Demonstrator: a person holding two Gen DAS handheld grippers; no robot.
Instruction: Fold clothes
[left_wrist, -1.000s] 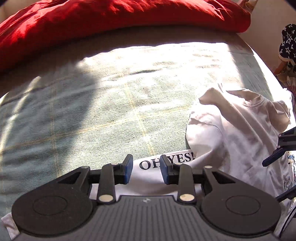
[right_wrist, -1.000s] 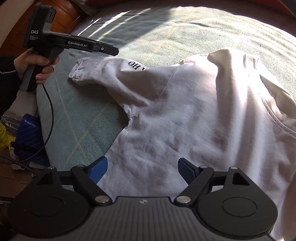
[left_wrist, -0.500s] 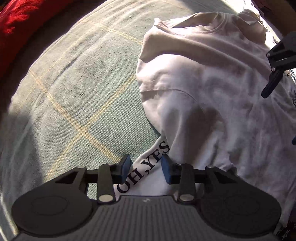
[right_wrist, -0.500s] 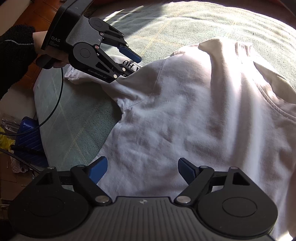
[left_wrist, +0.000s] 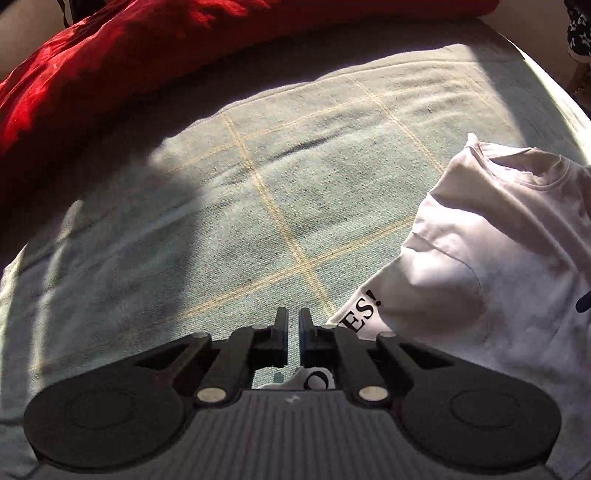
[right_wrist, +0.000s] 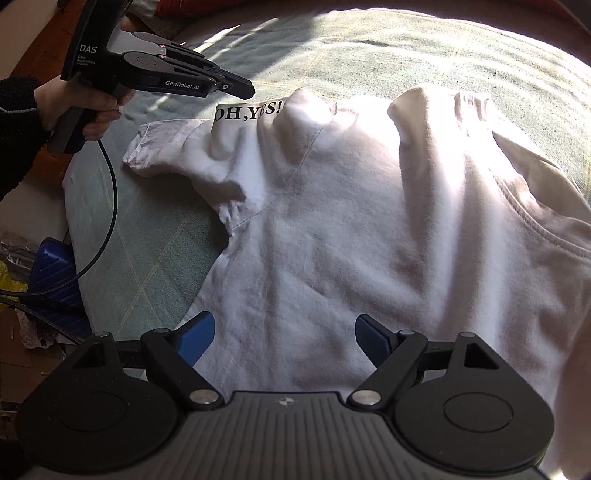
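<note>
White T-shirt (right_wrist: 369, 229) with black lettering (right_wrist: 248, 112), just beyond the closed jaws of the black left gripper (left_wrist: 293, 334). Grey-green bedspread (left_wrist: 258, 206) with thin yellow grid lines ahead of those jaws. Red quilt (left_wrist: 129, 55) farthest out. Blue pads (right_wrist: 195, 338) on the fingers.

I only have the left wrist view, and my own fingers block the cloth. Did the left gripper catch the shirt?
Observer: In the right wrist view, the left gripper has just been closing and is shut, its tips just above the printed edge of the white shirt. No cloth shows between them.
Operator: Where is the sleeve?
Observer: The sleeve lies crumpled on the bedcover, lower in the picture than that gripper.
Operator: And the right gripper?
Observer: The right gripper is open over the shirt's body, gripping nothing.
</note>
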